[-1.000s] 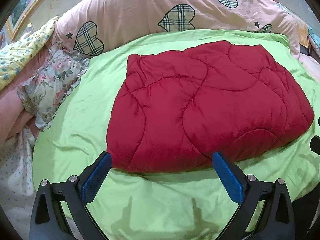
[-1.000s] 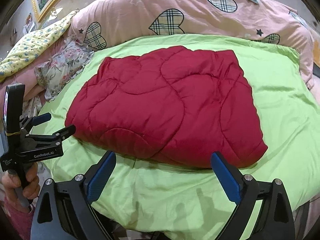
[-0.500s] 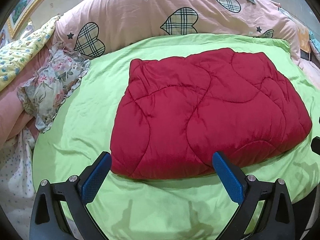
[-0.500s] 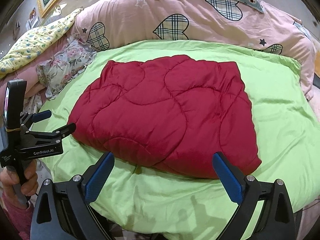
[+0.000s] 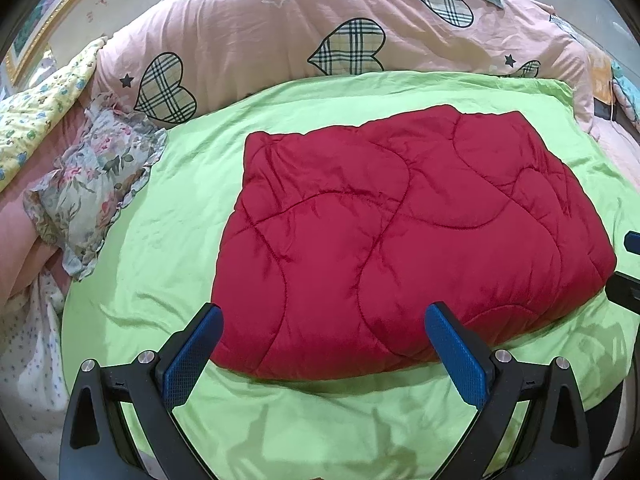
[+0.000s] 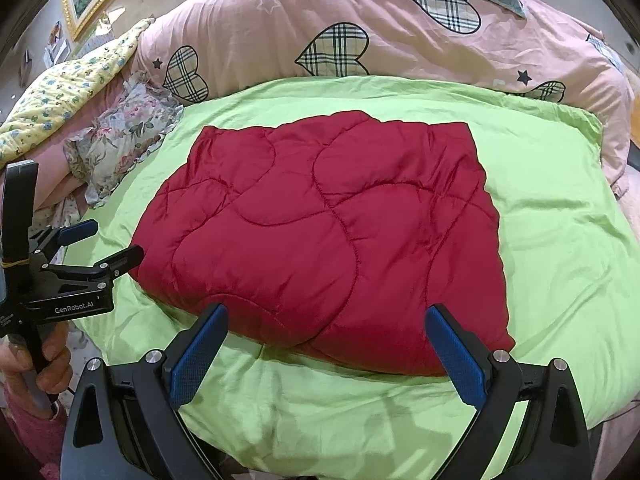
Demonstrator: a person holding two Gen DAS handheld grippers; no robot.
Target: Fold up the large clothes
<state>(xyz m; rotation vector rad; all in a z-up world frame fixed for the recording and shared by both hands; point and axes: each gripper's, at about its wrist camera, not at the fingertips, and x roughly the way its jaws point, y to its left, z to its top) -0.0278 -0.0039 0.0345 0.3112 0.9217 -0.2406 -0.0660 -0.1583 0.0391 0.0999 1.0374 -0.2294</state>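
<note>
A red quilted garment lies folded into a thick rectangle on the green sheet; it also shows in the right wrist view. My left gripper is open and empty, held just short of the garment's near edge. My right gripper is open and empty, also just short of the near edge, further right. The left gripper shows in the right wrist view at the garment's left corner, apart from it.
A pink duvet with plaid hearts is bunched behind the green sheet. A floral pillow and yellow floral bedding lie at the left. The green sheet's front edge is close below the grippers.
Both grippers have pulled back and risen a little from the garment, so it sits lower and farther in both views. The garment has not moved. Both stay open.
</note>
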